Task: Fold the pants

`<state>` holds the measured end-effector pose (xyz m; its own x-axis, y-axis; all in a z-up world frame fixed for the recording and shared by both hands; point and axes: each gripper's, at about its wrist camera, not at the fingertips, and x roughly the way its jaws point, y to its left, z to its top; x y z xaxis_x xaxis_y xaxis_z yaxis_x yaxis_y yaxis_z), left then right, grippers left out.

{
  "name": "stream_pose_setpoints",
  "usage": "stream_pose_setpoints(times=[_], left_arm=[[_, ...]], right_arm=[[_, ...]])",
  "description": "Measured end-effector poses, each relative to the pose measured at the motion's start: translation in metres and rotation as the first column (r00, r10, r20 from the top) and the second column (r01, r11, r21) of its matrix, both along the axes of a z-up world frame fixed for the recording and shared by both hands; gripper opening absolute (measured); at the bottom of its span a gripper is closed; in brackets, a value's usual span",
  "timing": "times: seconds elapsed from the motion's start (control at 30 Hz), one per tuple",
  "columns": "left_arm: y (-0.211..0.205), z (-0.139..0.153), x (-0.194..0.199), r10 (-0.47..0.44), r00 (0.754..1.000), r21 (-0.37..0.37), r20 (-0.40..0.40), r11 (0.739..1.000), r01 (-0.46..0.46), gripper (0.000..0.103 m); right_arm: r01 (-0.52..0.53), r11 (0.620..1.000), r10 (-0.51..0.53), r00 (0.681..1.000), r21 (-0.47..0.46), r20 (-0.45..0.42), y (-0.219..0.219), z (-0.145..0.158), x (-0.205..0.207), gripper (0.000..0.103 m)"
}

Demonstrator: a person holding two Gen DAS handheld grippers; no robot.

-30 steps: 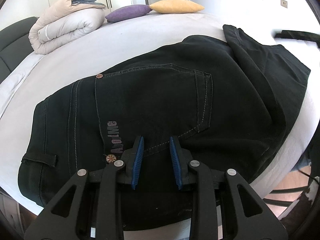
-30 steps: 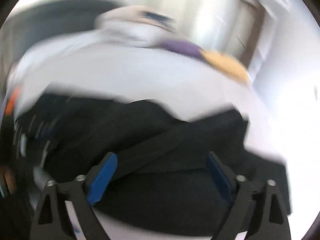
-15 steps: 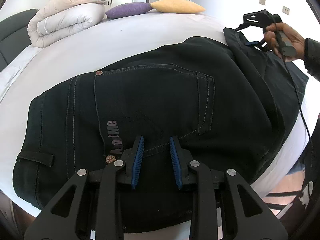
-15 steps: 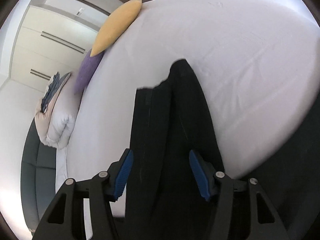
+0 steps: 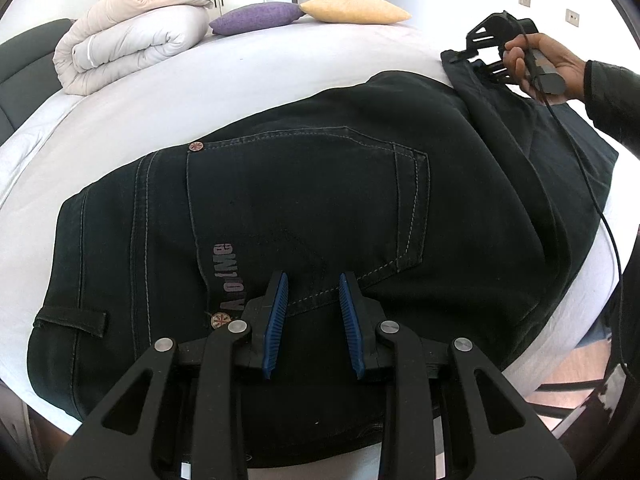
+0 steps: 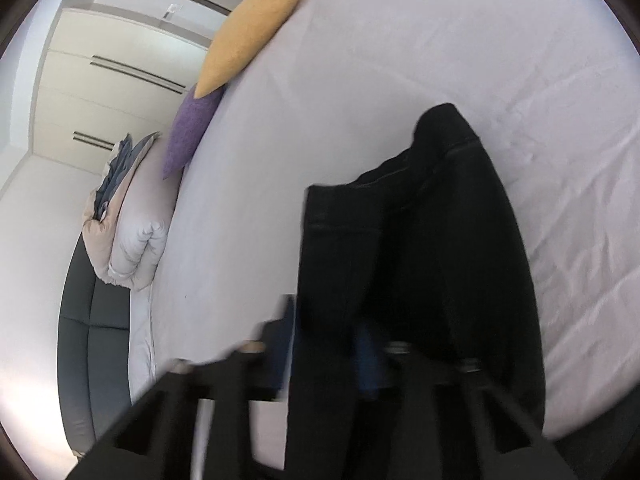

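Black jeans [image 5: 320,208] lie on the white bed [image 5: 248,80], back pocket up, waistband at the left. My left gripper [image 5: 313,300] hovers over the seat near the pocket's lower edge, jaws a little apart and empty. My right gripper [image 5: 486,54] shows at the far right in the left wrist view, at the leg hems. In the right wrist view the leg ends [image 6: 420,240] hang between my right gripper's [image 6: 328,344] blurred blue pads, which are closed in on the cloth.
A rolled duvet [image 5: 128,40], a purple cushion [image 5: 256,18] and a yellow cushion [image 5: 352,9] lie at the far side of the bed. A dark headboard [image 6: 92,340] is at the left. The bed's near edge and wooden floor [image 5: 576,372] are at the lower right.
My right gripper has swung to the leg hems and its jaws have narrowed onto the cloth. My left gripper has stayed over the seat, with the view shifted slightly.
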<state>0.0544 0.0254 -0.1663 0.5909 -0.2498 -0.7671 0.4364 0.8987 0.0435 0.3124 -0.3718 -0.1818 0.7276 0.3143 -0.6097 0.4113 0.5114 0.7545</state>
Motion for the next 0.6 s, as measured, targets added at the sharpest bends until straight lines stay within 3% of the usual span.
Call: stream_pose_setpoints(times=[0.2,0.4,0.5,0.6], left_arm=[[-0.003,0.001,0.0,0.002,1.0,0.012,0.0,1.0,-0.002,0.026],[-0.007,0.002,0.0,0.004,1.0,0.021,-0.002,1.0,-0.004,0.026],[-0.006,0.003,0.001,0.014,1.0,0.012,-0.01,1.0,-0.013,0.026],[-0.006,0.003,0.002,0.024,1.0,0.014,-0.013,1.0,-0.024,0.026]], right_arm=[[0.06,0.997,-0.055,0.993,-0.042,0.108,-0.013,0.033,-0.036,0.005],[0.26,0.966,-0.248,0.937,-0.016,0.246,-0.064,0.069,-0.163,0.004],[0.386,0.922,-0.376,0.902,-0.006,0.211,-0.093,0.053,-0.243,0.004],[0.47,0.882,-0.471,0.873,0.044,0.124,-0.11,0.013,-0.307,0.004]])
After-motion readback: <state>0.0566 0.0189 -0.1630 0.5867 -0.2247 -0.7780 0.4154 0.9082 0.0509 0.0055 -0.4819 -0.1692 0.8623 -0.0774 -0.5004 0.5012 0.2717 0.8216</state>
